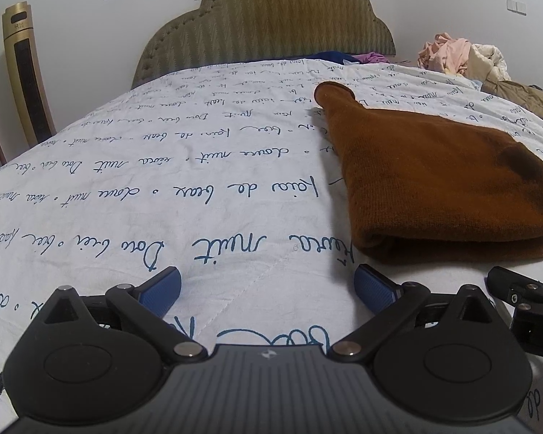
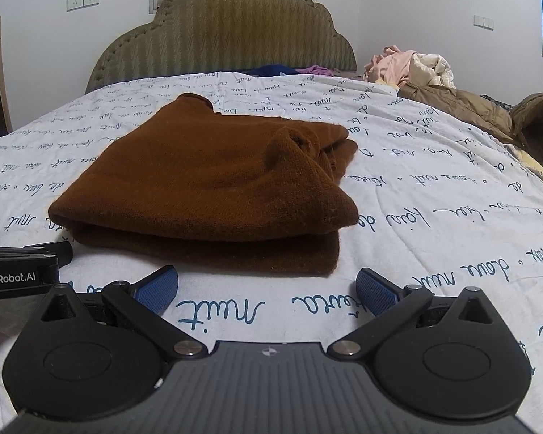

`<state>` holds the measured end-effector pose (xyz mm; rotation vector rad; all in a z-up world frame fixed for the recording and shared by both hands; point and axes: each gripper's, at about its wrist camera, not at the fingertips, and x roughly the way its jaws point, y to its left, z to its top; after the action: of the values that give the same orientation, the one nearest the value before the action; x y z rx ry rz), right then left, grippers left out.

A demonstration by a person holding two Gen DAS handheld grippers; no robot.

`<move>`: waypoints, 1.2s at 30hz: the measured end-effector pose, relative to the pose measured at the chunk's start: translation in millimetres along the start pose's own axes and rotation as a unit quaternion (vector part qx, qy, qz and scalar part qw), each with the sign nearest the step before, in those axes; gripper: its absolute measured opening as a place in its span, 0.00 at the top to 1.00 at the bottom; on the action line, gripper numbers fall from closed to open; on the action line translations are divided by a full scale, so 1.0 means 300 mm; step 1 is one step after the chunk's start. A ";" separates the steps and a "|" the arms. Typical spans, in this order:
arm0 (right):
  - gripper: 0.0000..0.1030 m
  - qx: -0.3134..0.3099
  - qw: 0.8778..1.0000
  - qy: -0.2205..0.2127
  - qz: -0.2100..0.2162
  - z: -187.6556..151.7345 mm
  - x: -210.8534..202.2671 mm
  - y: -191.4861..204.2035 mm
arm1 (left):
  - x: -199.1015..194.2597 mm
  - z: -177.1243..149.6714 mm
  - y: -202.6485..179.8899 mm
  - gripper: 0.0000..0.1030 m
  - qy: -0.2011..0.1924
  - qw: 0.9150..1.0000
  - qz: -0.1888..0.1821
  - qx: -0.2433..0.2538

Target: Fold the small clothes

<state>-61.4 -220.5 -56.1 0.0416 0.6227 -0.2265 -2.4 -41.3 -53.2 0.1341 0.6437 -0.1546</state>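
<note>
A brown knit garment (image 2: 206, 188) lies folded in layers on the white bedspread (image 2: 434, 217) with blue script. It also shows in the left wrist view (image 1: 438, 184), to the right of centre. My left gripper (image 1: 268, 291) is open and empty, low over the bedspread (image 1: 163, 181), just left of the garment's near edge. My right gripper (image 2: 268, 289) is open and empty, right in front of the garment's near folded edge, apart from it. Part of the right gripper shows at the right edge of the left wrist view (image 1: 525, 296).
A padded headboard (image 2: 221, 32) stands at the far end. A pile of pink and cream clothes (image 2: 409, 63) and an olive jacket (image 2: 488, 108) lie at the far right. A gold tower appliance (image 1: 25, 72) stands left of the bed. Blue and purple cloth (image 2: 289, 69) lies by the headboard.
</note>
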 end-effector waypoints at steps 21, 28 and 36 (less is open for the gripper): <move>0.00 0.007 1.000 -0.001 0.003 -0.001 -0.002 0.006 | -0.002 -0.001 0.002 0.00 0.000 1.000 0.002 0.003; 0.00 0.007 1.000 -0.001 0.003 -0.002 -0.002 0.004 | -0.002 -0.001 0.002 0.00 0.000 1.000 0.001 0.001; 0.00 0.014 1.000 -0.005 0.006 -0.002 -0.006 0.004 | -0.001 0.000 0.003 0.00 0.000 1.000 0.001 -0.002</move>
<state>-62.9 -219.0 -55.5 0.0720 0.6095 -0.2233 -2.5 -40.4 -53.1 0.1315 0.6440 -0.1520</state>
